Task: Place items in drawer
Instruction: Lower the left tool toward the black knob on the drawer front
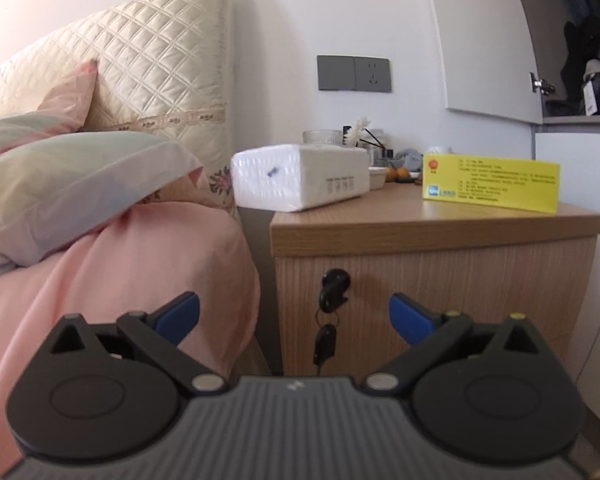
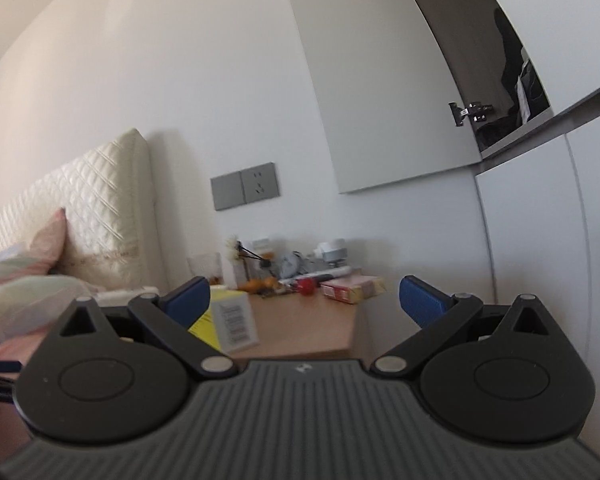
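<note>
A wooden nightstand (image 1: 432, 220) stands beside the bed. Its drawer front (image 1: 460, 292) is shut, with a black key (image 1: 333, 286) in the lock and a second key hanging below. On top lie a white tissue pack (image 1: 300, 178) and a yellow box (image 1: 490, 182). My left gripper (image 1: 294, 316) is open and empty, facing the drawer front near the key. My right gripper (image 2: 304, 300) is open and empty, higher up, above the nightstand top (image 2: 312, 328). The yellow box (image 2: 228, 320) sits just past its left finger.
A bed with pink sheets (image 1: 120, 272) and pillows (image 1: 60, 184) is left of the nightstand. Small clutter (image 2: 300, 272) and a pink-yellow box (image 2: 352, 288) fill the back of the top. An open cabinet door (image 2: 400, 100) hangs above right.
</note>
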`<state>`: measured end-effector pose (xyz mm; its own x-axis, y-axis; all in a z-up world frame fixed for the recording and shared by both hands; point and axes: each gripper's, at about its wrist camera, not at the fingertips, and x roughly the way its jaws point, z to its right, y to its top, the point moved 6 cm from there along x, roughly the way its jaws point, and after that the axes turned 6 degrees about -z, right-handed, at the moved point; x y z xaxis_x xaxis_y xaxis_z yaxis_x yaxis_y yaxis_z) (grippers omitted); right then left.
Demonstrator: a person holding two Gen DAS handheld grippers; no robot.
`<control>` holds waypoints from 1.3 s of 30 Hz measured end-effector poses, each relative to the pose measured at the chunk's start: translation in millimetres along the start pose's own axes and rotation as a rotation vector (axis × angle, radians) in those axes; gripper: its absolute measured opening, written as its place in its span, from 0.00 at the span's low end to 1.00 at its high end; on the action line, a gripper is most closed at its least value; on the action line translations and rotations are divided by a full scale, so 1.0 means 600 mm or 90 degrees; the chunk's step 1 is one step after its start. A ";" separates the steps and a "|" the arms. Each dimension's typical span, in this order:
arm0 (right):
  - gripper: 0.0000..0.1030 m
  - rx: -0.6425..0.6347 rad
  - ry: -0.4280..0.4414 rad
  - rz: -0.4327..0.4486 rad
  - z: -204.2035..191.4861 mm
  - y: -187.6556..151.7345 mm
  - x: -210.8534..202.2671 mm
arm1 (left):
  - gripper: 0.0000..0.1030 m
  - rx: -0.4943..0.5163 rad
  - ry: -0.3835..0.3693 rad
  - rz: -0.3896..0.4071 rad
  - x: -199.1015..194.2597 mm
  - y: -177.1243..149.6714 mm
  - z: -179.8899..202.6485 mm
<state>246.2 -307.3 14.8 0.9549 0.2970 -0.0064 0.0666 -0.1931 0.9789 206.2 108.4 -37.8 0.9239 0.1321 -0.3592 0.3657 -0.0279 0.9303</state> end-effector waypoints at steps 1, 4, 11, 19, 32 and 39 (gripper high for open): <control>1.00 0.002 -0.005 -0.001 0.006 -0.003 -0.001 | 0.99 0.004 -0.004 0.000 -0.001 -0.002 0.003; 1.00 0.007 -0.015 -0.021 0.020 -0.014 0.002 | 0.99 0.008 -0.012 -0.001 -0.001 -0.006 0.010; 1.00 -0.037 -0.018 -0.063 0.024 -0.040 0.003 | 0.99 -0.007 -0.008 -0.007 0.004 -0.010 0.008; 1.00 -0.053 0.018 -0.102 0.023 -0.066 -0.004 | 0.99 -0.011 0.000 -0.017 0.020 -0.017 0.013; 1.00 -0.144 0.046 -0.204 -0.001 -0.165 0.078 | 0.99 0.113 -0.034 -0.033 0.096 -0.037 0.068; 1.00 -0.145 0.056 -0.208 0.000 -0.177 0.103 | 0.99 0.112 -0.036 -0.026 0.125 -0.038 0.059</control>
<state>298.0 -268.3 -89.9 0.8653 0.3884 -0.3169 0.2872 0.1342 0.9484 271.1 84.0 -88.8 0.9112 0.0815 -0.4038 0.4119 -0.1966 0.8898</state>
